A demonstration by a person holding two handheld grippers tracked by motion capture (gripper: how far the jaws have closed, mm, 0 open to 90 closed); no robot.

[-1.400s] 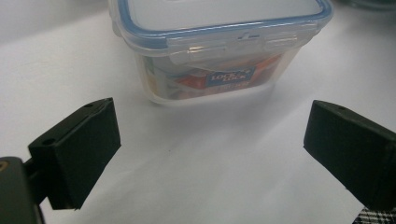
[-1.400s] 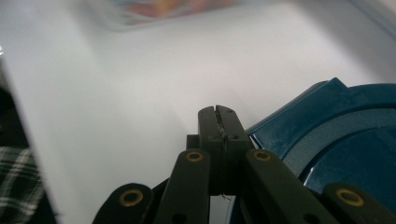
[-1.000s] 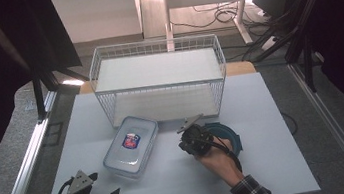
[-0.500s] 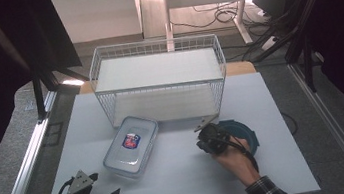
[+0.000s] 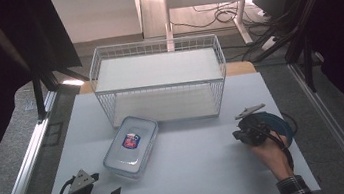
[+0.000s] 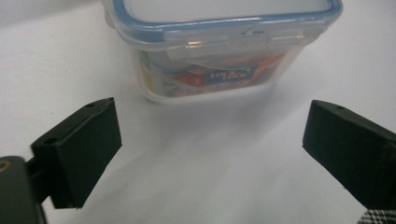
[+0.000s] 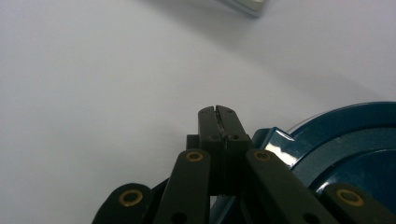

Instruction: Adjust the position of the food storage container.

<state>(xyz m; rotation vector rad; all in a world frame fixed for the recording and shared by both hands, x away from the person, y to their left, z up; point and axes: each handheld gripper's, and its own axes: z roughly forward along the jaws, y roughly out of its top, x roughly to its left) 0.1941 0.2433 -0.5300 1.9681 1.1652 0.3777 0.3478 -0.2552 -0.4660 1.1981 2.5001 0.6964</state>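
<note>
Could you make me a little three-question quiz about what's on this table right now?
1. True or false: the left tongs stand open, facing the plastic box.
2. What dark blue thing lies beside the right tongs: A a plate, B a cup, C a towel?
3. What stands at the back of the table?

Key: 1 true. 2 A; those tongs are shut with nothing between them. 3 a white wire basket.

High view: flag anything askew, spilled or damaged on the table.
Nothing spilled or damaged. The lidded container lies at an angle to the wire basket, lid shut. A blue plate sits flat under the right gripper.
</note>
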